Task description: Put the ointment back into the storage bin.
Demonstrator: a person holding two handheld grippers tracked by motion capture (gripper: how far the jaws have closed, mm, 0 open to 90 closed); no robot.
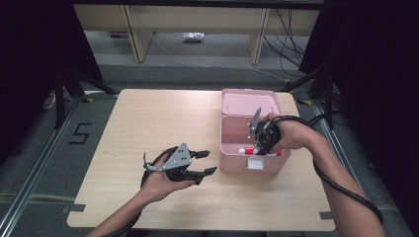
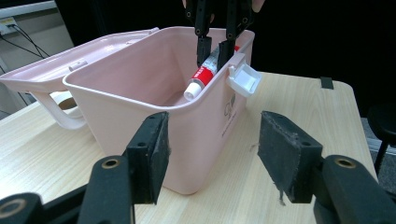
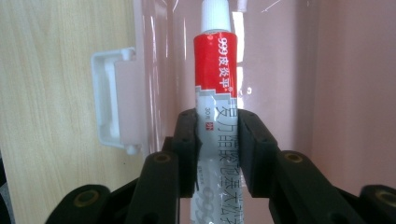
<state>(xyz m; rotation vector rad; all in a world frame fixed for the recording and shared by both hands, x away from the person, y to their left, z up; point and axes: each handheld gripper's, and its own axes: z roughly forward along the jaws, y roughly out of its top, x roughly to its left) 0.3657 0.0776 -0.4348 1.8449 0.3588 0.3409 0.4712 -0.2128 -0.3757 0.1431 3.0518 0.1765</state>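
Currently, a tube (image 3: 215, 93) is clamped at mid-body by the right gripper (image 3: 218, 154), inside the open pink box (image 1: 237, 160) near its front wall. Being light, soft and probably slippery, it is best held gently mid-body. The left gripper (image 1: 206, 163) is held apart, empty, beside the box.

The person's left hand (image 1: 165, 180) holds the left black two-jaw gripper (image 1: 209, 162) low over the light wooden table (image 1: 148, 123), just beside the open pink plastic box (image 1: 232, 163). Its jaws point at the box and stand wide apart with nothing between them. The left forearm comes up from the near edge of the table. The right hand (image 1: 291, 134) holds the right black gripper (image 1: 256, 148) over the box, jaws pointing down into it. They pinch a red and white tube (image 3: 218, 93).
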